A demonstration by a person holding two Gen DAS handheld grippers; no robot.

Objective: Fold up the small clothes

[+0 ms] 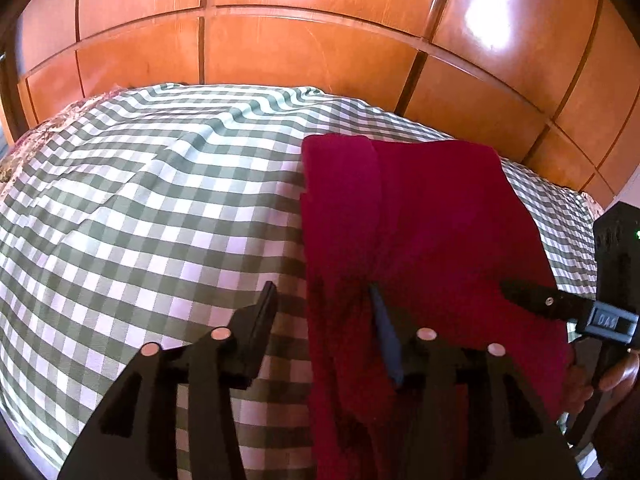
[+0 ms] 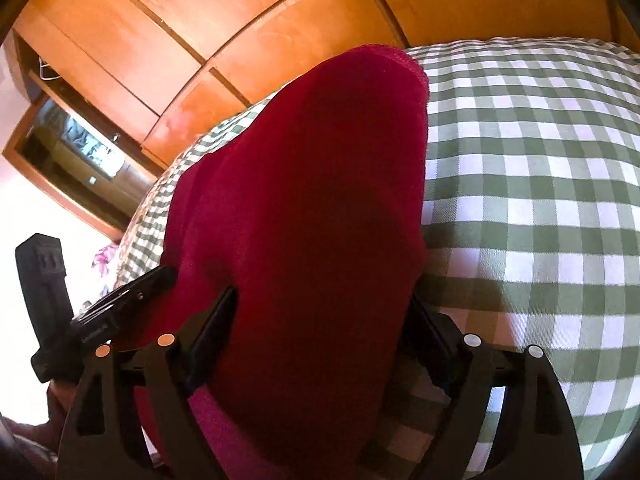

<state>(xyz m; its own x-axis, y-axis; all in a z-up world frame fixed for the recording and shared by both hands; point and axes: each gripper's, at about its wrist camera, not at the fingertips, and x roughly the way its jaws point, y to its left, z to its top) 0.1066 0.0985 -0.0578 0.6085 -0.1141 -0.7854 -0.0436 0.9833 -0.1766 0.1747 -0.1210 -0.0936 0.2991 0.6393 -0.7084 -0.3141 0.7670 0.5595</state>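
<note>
red garment [image 1: 432, 220] on checked bedspread [image 1: 160, 208], both tools apart

The only lettering sits on the right tool [image 1: 524, 294], on a small dark plate at its near right side. It appears upside down and too blurred to read surely.

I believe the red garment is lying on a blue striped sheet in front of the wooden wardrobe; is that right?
Not quite: the sheet is green-and-white checked, not blue striped, as the left wrist view shows. The red garment does lie on it before the wooden wardrobe.
</note>
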